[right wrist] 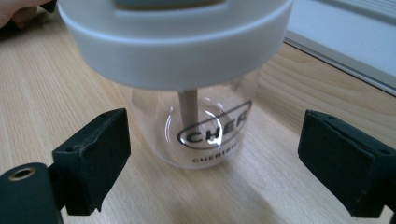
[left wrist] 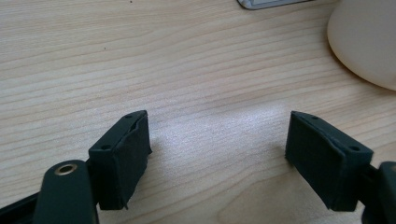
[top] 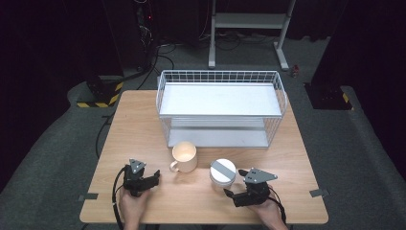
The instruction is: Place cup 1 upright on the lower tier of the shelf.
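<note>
1. High view: my right gripper (top: 233,193) sits lower right of centre, jaws spread wide and gripping nothing — the jar (top: 222,173) stands free just ahead of them.
2. Left gripper (top: 154,180), lower left, jaws apart over bare table (top: 139,124); cream mug (top: 184,156) close by.
3. Progress, as I judge it: early. The white wire rack (top: 220,108) has bare shelves; nothing is loaded.
4. Materials — clear round jar body with a smooth pale lid; glazed mug; pale wood-grain tabletop.

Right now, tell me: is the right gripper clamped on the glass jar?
No. The right gripper has its jaws wide apart, clear of the glass jar on both sides.
</note>
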